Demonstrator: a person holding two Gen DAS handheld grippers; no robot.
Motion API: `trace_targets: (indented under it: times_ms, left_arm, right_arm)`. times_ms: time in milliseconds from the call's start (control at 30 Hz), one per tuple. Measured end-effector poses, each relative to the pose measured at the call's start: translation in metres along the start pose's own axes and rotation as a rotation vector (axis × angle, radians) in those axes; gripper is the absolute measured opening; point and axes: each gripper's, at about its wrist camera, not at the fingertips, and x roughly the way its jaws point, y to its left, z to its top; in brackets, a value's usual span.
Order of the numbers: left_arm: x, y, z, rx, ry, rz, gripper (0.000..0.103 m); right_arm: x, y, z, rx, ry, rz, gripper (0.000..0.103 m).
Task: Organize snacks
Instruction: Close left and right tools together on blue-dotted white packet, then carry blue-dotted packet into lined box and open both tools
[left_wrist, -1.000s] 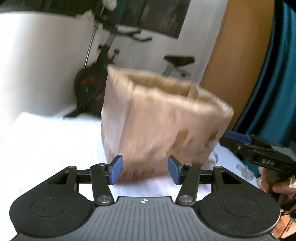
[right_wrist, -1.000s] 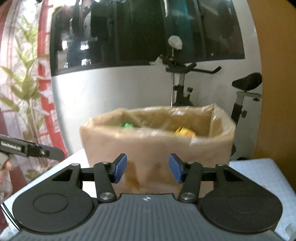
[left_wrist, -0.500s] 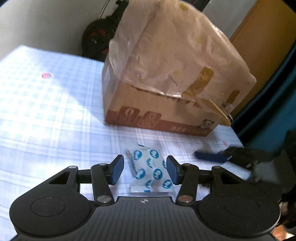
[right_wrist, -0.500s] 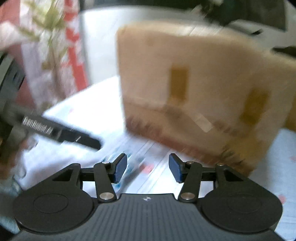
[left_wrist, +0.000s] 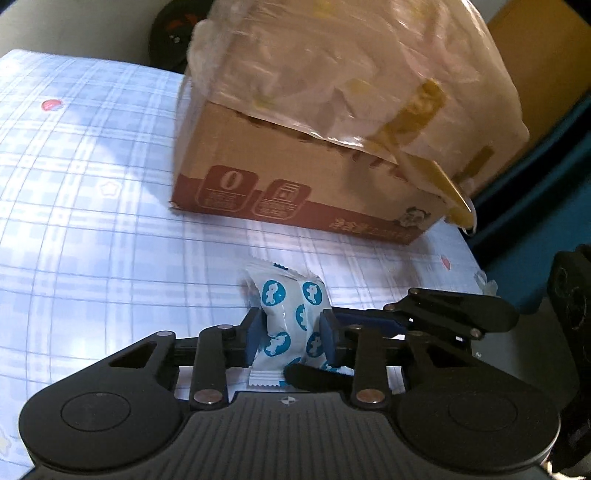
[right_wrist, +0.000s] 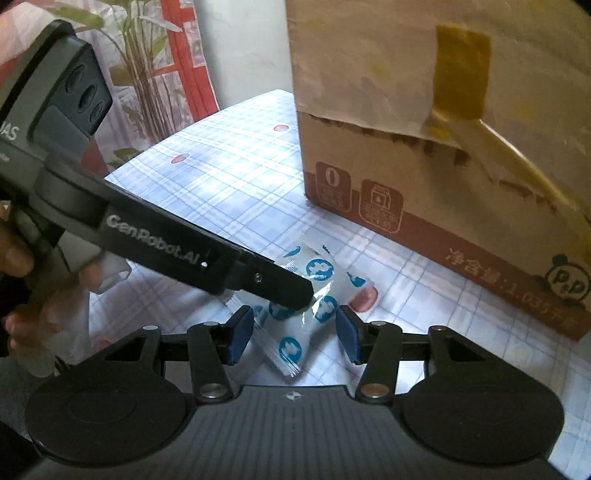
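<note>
White snack packets with blue round prints (left_wrist: 291, 317) lie on the blue-checked tablecloth (left_wrist: 92, 221), in front of a cardboard box (left_wrist: 295, 177) lined with a plastic bag. My left gripper (left_wrist: 291, 339) points down at them. Its jaws are closing, and the blue pads (left_wrist: 255, 339) touch both sides of one packet. In the right wrist view, a left finger (right_wrist: 280, 284) covers part of the packets (right_wrist: 291, 347). My right gripper (right_wrist: 294, 338) hangs open over the same packets, pads clear of them. Its fingers (left_wrist: 443, 314) cross in from the right in the left wrist view.
The box (right_wrist: 443, 206) stands close behind the packets, with tape strips hanging off its liner. A person's hand (right_wrist: 14, 258) holds the left gripper's handle. An exercise bike wheel (left_wrist: 173, 26), a wooden panel (left_wrist: 546, 55) and a teal curtain (left_wrist: 535, 229) lie beyond the table.
Both grippers dropped from the level of the box rim to the table and tilted downward. The left jaws narrowed around a packet. The right gripper came in beside the left one.
</note>
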Motion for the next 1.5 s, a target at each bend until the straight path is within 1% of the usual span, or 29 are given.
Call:
trace_targets:
  times_ms: [100,400,467,600,733,833,933,1067,1167,1300,1400,1433,1500]
  left_arm:
    - [-0.001,-0.004,-0.003,0.006,0.007,-0.008,0.034]
    - [-0.001,-0.023,-0.012,0.021,0.014,0.012,0.034]
    - [-0.004,-0.031,-0.013,0.045,0.003,0.017,0.034]
    - [-0.019,-0.046,-0.008,0.067,-0.044,-0.009,0.034]
    - [-0.039,-0.070,0.006,0.110,-0.105,-0.017,0.034]
    - [-0.058,-0.092,0.017,0.150,-0.169,-0.022,0.034]
    - [-0.077,-0.111,0.034,0.168,-0.242,-0.048,0.034]
    - [-0.098,-0.133,0.061,0.197,-0.331,-0.076,0.034]
    - [-0.102,-0.150,0.086,0.239,-0.378,-0.069,0.034]
    - [-0.097,-0.157,0.122,0.260,-0.404,-0.053,0.034]
    - [-0.084,-0.160,0.144,0.296,-0.429,-0.018,0.035]
    - [-0.077,-0.159,0.152,0.293,-0.426,-0.009,0.035]
    - [-0.069,-0.150,0.164,0.249,-0.413,-0.004,0.034]
  right_arm:
    - [-0.004,-0.006,-0.006,0.027,-0.013,0.012,0.048]
    - [-0.011,-0.014,-0.019,0.091,-0.028,0.015,0.046]
    - [-0.016,-0.012,-0.017,0.089,-0.022,0.002,0.045]
    - [-0.039,-0.013,-0.016,0.082,-0.087,-0.015,0.044]
    - [-0.068,-0.013,-0.011,0.059,-0.177,-0.037,0.043]
    - [-0.093,-0.014,-0.004,0.036,-0.251,-0.060,0.043]
    - [-0.120,-0.016,0.007,0.015,-0.332,-0.079,0.043]
    - [-0.151,-0.019,0.028,-0.025,-0.429,-0.107,0.043]
    - [-0.166,-0.029,0.051,-0.027,-0.484,-0.120,0.043]
    - [-0.171,-0.047,0.076,-0.041,-0.528,-0.145,0.043]
    - [-0.163,-0.065,0.098,-0.033,-0.533,-0.135,0.043]
    - [-0.159,-0.071,0.104,-0.031,-0.529,-0.128,0.043]
    - [-0.147,-0.081,0.115,-0.020,-0.511,-0.130,0.043]
